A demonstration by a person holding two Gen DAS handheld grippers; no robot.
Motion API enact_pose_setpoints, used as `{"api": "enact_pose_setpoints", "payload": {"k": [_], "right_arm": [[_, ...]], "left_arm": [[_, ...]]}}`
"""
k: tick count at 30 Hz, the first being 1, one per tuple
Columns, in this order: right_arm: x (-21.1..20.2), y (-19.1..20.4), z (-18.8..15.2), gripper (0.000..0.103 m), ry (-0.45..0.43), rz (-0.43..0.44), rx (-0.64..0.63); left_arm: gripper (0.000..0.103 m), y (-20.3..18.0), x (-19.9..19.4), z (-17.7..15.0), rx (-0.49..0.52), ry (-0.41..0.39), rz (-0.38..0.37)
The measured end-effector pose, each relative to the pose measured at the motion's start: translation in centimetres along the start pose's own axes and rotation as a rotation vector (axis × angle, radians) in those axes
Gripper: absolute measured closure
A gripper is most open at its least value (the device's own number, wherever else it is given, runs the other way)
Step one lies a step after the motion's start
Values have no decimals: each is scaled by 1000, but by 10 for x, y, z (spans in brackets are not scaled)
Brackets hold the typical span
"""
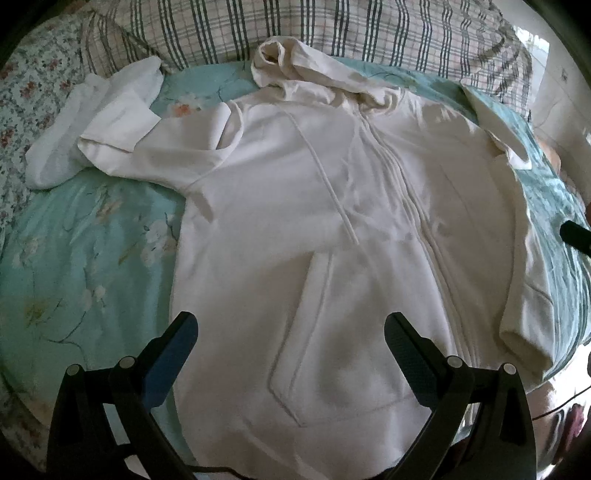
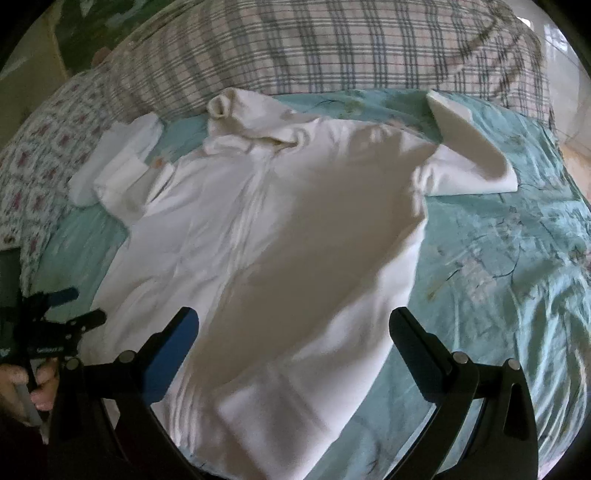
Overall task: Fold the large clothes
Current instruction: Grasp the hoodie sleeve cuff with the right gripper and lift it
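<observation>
A bed fills both views, covered by a pale teal sheet (image 1: 92,236) printed with faint blossoms. Along its far edge lies a long plaid pillow (image 1: 332,33) in cream with grey-blue lines, and at the far left sits a second pillow (image 1: 33,96) with a small pink flower print. Spread flat on the sheet, front side up, is a large white zip-up hoodie (image 1: 295,229), its bottom hem nearest the cameras and its hood (image 1: 295,70) bunched at the far end, just short of the plaid pillow. A zipper runs down the middle, a drawstring (image 1: 332,192) trails across the chest, and a slanted pocket shows near the hem. Its left sleeve (image 1: 118,125) lies folded out to the side, resting against a smaller crumpled white garment (image 1: 74,136) near the flowered pillow. In the right wrist view the right sleeve (image 2: 469,151) bends outward and back on the sheet. The left gripper (image 1: 291,328) hovers over the lower left half of the hoodie with its jaws spread wide and nothing between them. The right gripper (image 2: 295,325) hovers over the lower right half, its jaws likewise spread wide and empty. At the left edge of the right wrist view, the person's left hand (image 2: 22,387) grips the handle of the other tool.
</observation>
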State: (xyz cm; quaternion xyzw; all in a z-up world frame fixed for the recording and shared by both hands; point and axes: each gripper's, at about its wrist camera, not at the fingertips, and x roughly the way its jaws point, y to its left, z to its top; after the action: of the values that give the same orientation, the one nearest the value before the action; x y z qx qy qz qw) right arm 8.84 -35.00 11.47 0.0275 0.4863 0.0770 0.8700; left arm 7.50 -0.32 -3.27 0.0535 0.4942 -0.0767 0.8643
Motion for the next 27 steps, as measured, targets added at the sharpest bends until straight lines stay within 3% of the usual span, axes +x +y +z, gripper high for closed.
{"api": "enact_pose_setpoints", "payload": {"k": [6,10,14,17,19,27], "right_arm": [[12,-31,27,0,-21,15,56],[24,-58,62,0,-51,-29,59],[48,-96,117,1,-93,-103,55],[75,-129,164,11,-100,-180,84],[95,-150,199,12,-109,-213,104],[191,-222,297,23,-68,-334,201]], "left_arm": [[2,4,13,19,-29,-7,-24],[2,9,23,38,-45,-12,-18],[2,11,34,57,-65,-12,-32],[2,6,45,69,-69,1,-51],[2,2,55,72,-58,26,-51],[2,-4,91,78,-46,107,-38]]}}
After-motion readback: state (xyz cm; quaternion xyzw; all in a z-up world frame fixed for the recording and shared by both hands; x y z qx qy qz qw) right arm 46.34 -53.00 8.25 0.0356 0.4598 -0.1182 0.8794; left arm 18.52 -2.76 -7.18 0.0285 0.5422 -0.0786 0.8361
